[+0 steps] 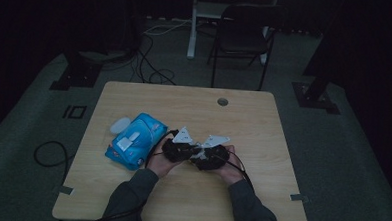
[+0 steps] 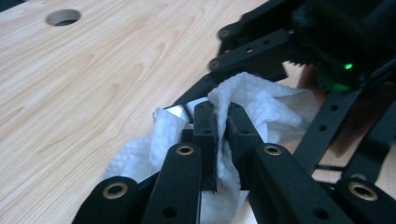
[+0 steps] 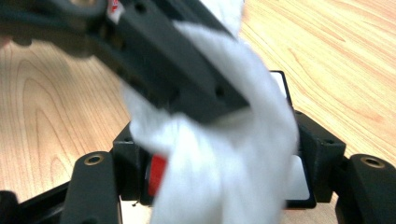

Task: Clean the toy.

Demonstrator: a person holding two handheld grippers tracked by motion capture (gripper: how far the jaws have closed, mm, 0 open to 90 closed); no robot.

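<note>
In the high view a person holds both grippers tip to tip over the middle of the wooden table (image 1: 199, 113). My left gripper (image 2: 222, 112) is shut on a crumpled white wipe (image 2: 264, 100), which bunches around its jaws just above the tabletop. My right gripper (image 3: 219, 154) stands open, jaws wide apart, and the white wipe (image 3: 224, 158) hangs between them; I cannot tell whether they touch it. The left gripper's black jaw crosses the top of the right gripper view. Seen from above, a scrap of the wipe (image 1: 197, 151) shows between the left gripper (image 1: 184, 151) and the right gripper (image 1: 205, 156).
A blue pack of wipes (image 1: 134, 140) lies left of the hands, with a pale round piece (image 1: 120, 124) just behind it. A cable hole (image 1: 222, 101) sits near the table's far edge. Beyond the table stands a dark chair (image 1: 242, 35); cables lie on the floor.
</note>
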